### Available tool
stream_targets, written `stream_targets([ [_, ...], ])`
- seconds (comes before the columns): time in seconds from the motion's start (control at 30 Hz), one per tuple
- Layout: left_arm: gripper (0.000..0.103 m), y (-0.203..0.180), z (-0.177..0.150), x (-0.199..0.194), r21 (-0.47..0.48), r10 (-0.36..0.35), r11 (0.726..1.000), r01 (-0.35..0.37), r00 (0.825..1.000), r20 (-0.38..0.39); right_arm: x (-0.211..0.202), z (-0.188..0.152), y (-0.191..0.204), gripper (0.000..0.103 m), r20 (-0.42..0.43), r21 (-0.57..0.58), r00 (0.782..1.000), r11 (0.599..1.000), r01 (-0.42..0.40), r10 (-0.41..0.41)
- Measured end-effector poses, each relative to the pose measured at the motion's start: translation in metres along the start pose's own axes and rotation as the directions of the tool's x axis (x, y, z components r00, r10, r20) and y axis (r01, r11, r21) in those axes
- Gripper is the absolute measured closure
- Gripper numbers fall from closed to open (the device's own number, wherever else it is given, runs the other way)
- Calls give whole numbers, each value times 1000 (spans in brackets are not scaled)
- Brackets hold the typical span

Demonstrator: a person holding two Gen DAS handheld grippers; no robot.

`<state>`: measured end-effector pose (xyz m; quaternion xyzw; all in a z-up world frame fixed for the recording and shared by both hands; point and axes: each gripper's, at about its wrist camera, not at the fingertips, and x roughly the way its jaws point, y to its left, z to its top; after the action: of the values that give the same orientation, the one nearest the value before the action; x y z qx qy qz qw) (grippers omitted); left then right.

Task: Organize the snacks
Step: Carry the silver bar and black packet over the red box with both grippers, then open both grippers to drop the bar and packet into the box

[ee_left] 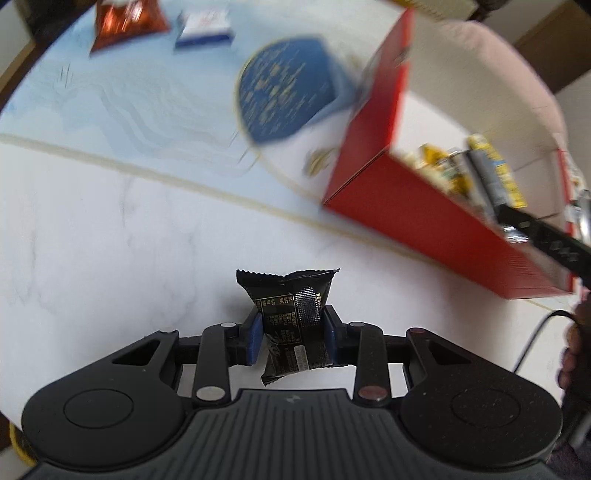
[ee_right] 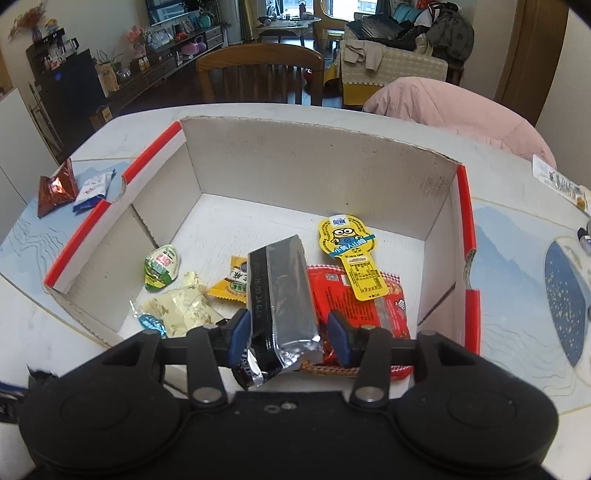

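Observation:
My left gripper [ee_left: 291,321] is shut on a small black snack packet [ee_left: 291,295], both blue pads pressing its sides just above the white marble table [ee_left: 110,258]. To the right stands the red cardboard box [ee_left: 424,221] with snacks inside. In the right wrist view my right gripper [ee_right: 288,328] is over the box's [ee_right: 314,166] near edge, open. A long silver and black packet [ee_right: 280,280] stands between its fingers, leaning on the left pad with a gap to the right pad. Beneath lie a red packet [ee_right: 351,302] and a yellow cartoon packet [ee_right: 351,251].
A red-brown triangular bag [ee_left: 125,22] and a blue and white packet [ee_left: 205,26] lie on the table left of the box. More small snacks [ee_right: 177,306] sit in the box's left part. A wooden chair [ee_right: 258,70] and a pink garment [ee_right: 461,110] stand beyond the table.

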<state>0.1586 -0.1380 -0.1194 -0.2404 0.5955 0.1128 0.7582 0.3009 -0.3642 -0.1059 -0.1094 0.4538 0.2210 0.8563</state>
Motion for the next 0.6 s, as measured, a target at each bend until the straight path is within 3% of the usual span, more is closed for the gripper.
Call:
stream_targets([
  [0.23,71,-43,10,-54,178,-101,981,79,987,124,-19,1,-4,44,34,6,999,1000,-21,20],
  [0.3,71,-57,15,-67,229,-115,970,77,981,156,-25,2,-5,36,53,6,998,1000,-18,18],
  [0.53,71,-99,49,-81,341,-142,938,61,966,217,-35,6,-11,35,85,28,996,999,-16,13],
  [0.6,71,-111,58,-78,377,-137,925,46,966,218,-37,5,-14,30,93,38,996,999,-12,8],
])
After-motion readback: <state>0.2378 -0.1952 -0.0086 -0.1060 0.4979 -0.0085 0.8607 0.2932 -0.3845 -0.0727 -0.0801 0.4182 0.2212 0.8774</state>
